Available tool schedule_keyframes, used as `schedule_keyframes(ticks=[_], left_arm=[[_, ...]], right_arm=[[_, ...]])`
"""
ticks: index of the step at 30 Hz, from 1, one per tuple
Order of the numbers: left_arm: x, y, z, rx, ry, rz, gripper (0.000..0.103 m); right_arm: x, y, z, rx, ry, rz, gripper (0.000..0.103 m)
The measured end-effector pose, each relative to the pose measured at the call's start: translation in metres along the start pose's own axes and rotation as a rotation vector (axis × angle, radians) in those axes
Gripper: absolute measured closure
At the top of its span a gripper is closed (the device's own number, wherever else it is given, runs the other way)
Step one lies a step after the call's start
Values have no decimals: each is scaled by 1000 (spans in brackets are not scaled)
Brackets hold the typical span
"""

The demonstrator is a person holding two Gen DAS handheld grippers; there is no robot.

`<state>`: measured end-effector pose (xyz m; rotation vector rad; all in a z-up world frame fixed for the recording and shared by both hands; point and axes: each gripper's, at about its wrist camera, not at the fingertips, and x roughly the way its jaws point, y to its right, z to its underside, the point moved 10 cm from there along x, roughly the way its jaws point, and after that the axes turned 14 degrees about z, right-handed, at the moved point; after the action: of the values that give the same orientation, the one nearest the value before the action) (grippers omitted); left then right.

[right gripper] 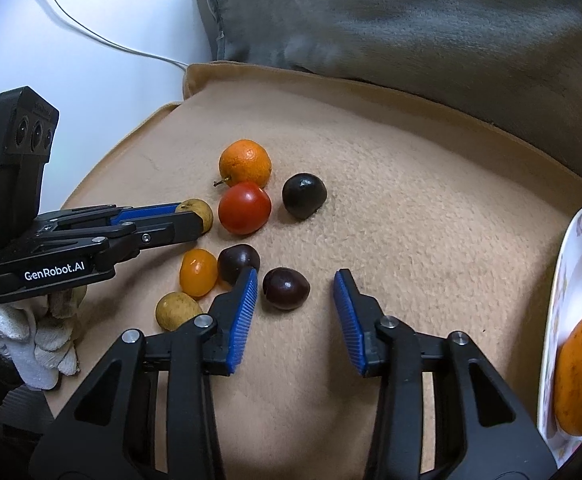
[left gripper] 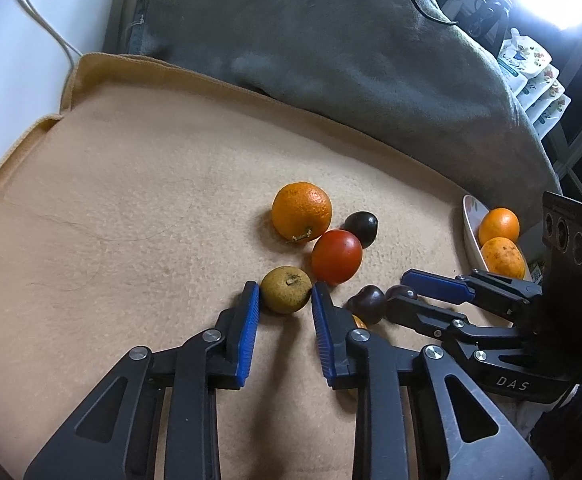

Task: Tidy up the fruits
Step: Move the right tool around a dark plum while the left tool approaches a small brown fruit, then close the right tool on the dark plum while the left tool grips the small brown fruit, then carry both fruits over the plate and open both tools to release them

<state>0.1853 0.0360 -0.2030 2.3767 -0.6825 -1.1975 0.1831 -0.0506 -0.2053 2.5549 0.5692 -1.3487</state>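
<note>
The left hand-held gripper point(left gripper: 285, 298) is clamped on a small brown-green fruit point(left gripper: 286, 289) lying on the tan blanket point(left gripper: 131, 220) — its pads press both sides. The right hand-held gripper point(right gripper: 295, 294) stands apart around a dark plum point(right gripper: 286, 288), only the left pad touching. The risk is crowding: a red tomato point(left gripper: 337, 256) sits just beside the gripped fruit (a second plum point(right gripper: 238, 263) crowds the other), so either lift may nudge neighbours rolling. The floral plate point(right gripper: 571, 280) holding oranges waits to the right.
</note>
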Motion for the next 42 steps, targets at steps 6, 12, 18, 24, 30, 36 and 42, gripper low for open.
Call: schedule_keyframes(ticks=[6, 12, 18, 24, 30, 36, 42], left_arm=[[1, 1, 0, 4, 2, -4, 78], [1, 4, 0, 9, 6, -8, 78], [-2, 6, 0, 7, 13, -6, 78], [-8, 15, -2, 21, 28, 3, 78], [-11, 35, -8, 57, 42, 22, 78], [-1, 64, -14, 93, 41, 57, 78], [16, 99, -19, 133, 35, 99, 78]], right_arm=[[-1, -2, 2, 6, -7, -25, 76], [-2, -4, 3, 9, -4, -25, 79], [-4, -1, 1, 18, 9, -23, 79], [-17, 11, 0, 34, 37, -8, 79], [-41, 29, 0, 56, 73, 15, 79], [-70, 54, 4, 82, 121, 55, 79], [-93, 85, 14, 120, 156, 102, 79]])
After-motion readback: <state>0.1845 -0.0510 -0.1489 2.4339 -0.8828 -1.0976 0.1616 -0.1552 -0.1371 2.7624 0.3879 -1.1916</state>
